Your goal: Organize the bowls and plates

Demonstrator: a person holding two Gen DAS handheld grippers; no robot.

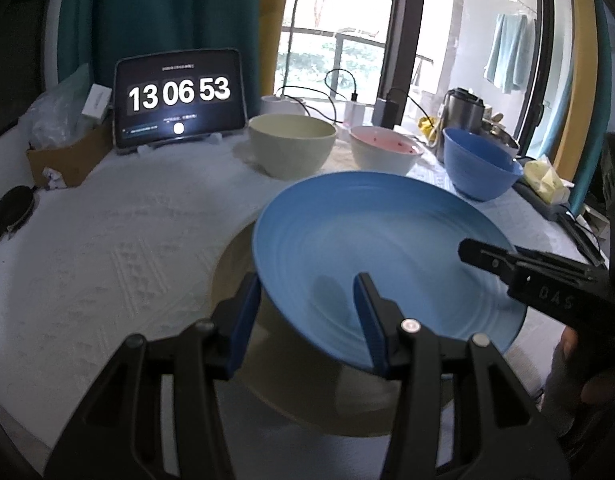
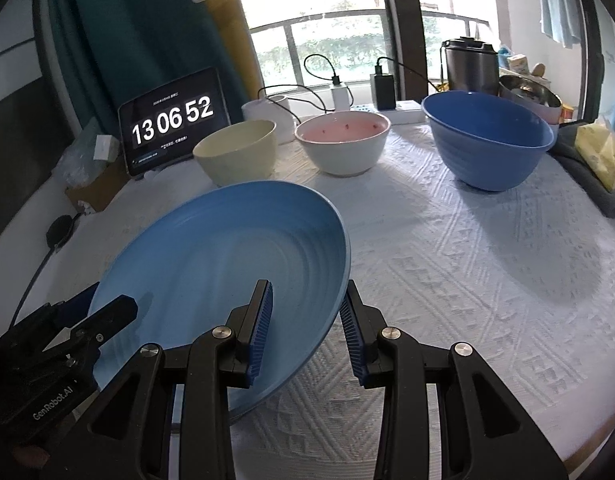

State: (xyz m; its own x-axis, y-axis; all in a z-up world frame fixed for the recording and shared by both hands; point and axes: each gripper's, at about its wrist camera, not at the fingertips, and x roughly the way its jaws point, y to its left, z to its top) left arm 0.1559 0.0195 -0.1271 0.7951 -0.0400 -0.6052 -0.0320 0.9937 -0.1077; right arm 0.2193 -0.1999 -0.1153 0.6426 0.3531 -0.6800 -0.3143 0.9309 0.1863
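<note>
A ribbed blue plate (image 1: 379, 240) (image 2: 227, 252) hangs tilted above the table, held at opposite rims by both grippers. My left gripper (image 1: 307, 316) is shut on its left rim, one pad on top and one underneath. My right gripper (image 2: 307, 328) is shut on the right rim in the same way. Each gripper also shows in the other's view: the right gripper (image 1: 483, 254) and the left gripper (image 2: 107, 314). Under the blue plate, a beige plate (image 1: 299, 392) lies on the cloth. Behind stand a cream bowl (image 2: 235, 152), a white bowl with a pink inside (image 2: 343, 144) and a blue bowl (image 2: 487, 144).
A white textured cloth (image 2: 447, 280) covers the round table. At the back stand a tablet showing a clock (image 1: 179, 100), a cardboard box (image 1: 67, 156), chargers with cables (image 2: 381, 88) and a steel kettle (image 2: 471, 64). A yellow packet (image 2: 599, 156) lies at the right edge.
</note>
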